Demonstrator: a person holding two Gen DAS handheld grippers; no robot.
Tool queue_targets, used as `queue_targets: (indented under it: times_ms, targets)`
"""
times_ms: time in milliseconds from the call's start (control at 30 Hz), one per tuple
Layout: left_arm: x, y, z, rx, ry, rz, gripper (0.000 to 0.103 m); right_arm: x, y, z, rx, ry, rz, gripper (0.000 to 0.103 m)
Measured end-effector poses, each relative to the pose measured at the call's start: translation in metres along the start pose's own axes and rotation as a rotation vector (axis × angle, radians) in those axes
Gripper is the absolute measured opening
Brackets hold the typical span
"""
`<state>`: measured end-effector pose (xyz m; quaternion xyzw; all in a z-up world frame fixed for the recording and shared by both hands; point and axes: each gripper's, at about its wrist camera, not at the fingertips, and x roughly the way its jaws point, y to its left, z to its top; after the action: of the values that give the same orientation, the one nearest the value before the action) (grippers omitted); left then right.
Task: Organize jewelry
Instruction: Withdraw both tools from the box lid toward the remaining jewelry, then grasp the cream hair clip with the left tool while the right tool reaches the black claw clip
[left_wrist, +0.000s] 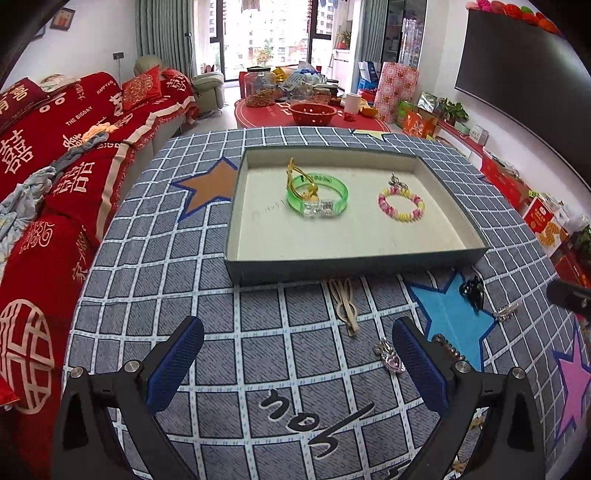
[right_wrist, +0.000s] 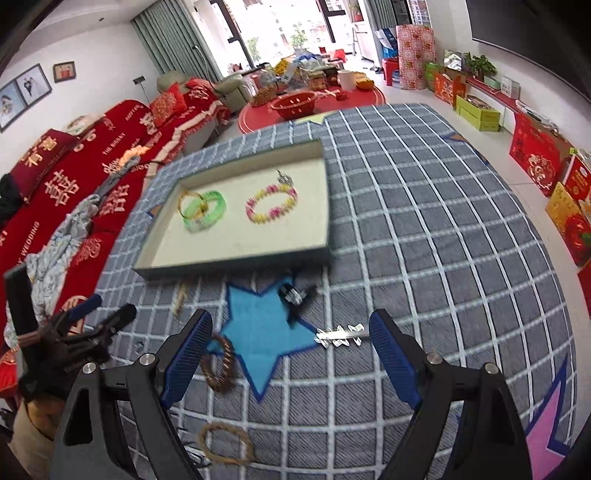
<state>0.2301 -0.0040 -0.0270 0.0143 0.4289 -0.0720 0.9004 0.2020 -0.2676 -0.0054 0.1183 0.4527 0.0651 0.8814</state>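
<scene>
A shallow grey box (left_wrist: 236, 206) (right_wrist: 328, 206) on the checked cloth holds a green bangle (left_wrist: 317, 194) (right_wrist: 207, 210), a gold bangle (left_wrist: 295, 177) and a pink-yellow bead bracelet (left_wrist: 401, 203) (right_wrist: 271, 203). Loose on the cloth lie a beige hair clip (left_wrist: 345, 304), a pink pendant (left_wrist: 388, 356), a black claw clip (left_wrist: 472, 291) (right_wrist: 293, 295), a crystal hair clip (right_wrist: 340, 336), a brown bead bracelet (right_wrist: 219, 363) and a woven ring (right_wrist: 227, 443). My left gripper (left_wrist: 297, 352) is open and empty. My right gripper (right_wrist: 290, 349) is open and empty, above the blue star (right_wrist: 262, 332).
A red-covered sofa (left_wrist: 55, 155) runs along the left of the table. A red round table (left_wrist: 310, 114) with jars and a basket stands beyond. Gift boxes (right_wrist: 535, 158) line the right wall. The left gripper also shows at the left edge of the right wrist view (right_wrist: 92, 314).
</scene>
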Motion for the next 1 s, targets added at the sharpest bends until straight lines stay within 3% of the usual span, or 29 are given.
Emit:
queue_targets:
  times_ms: [367, 867, 1000]
  targets:
    - [0.023, -0.004, -0.008, -0.059, 0.082, -0.013, 0.103, 0.023, -0.023, -0.024, 0.041, 0.067, -0.076, 0.089]
    - [0.05, -0.015, 0.006, -0.067, 0.105, 0.026, 0.103, 0.074, 0.006, 0.005, -0.012, 0.111, -0.111, 0.088]
    - [0.056, -0.019, 0.007, -0.069, 0.112, 0.032, 0.103, 0.087, 0.006, 0.005, -0.001, 0.132, -0.13, 0.081]
